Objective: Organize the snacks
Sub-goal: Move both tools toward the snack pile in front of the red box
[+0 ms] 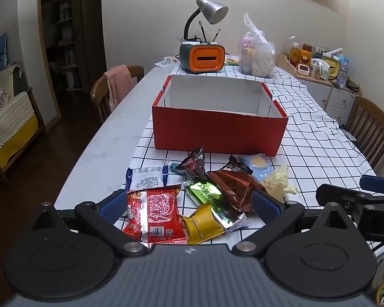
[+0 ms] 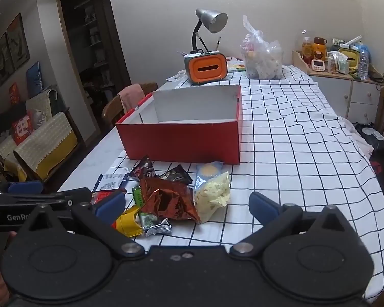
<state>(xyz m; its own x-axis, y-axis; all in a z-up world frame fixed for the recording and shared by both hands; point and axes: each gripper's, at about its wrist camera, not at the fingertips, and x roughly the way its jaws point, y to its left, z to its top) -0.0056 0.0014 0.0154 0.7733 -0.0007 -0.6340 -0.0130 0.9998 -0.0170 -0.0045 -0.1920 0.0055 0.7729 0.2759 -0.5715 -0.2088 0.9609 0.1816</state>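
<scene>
A heap of snack packets lies on the checked cloth in front of an open red box (image 1: 219, 133) (image 2: 181, 140) with a white inside. In the heap are a red packet (image 1: 156, 212), a yellow one (image 1: 202, 223), a green one (image 1: 207, 194), a copper foil bag (image 1: 236, 186) (image 2: 167, 199), a pale yellow bag (image 2: 213, 195) and a white packet (image 1: 146, 177). My left gripper (image 1: 189, 204) hangs open just above the near packets, its blue pads wide apart. My right gripper (image 2: 187, 204) stands open too, over the copper and pale yellow bags. Neither holds anything.
Behind the box stand an orange tissue box with a desk lamp (image 1: 202, 58) and a clear plastic bag (image 1: 256, 56). Wooden chairs (image 1: 107, 94) (image 1: 371, 125) flank the table. A cabinet with bottles (image 2: 340, 61) is at the back right. The right side of the cloth (image 2: 307, 153) is bare.
</scene>
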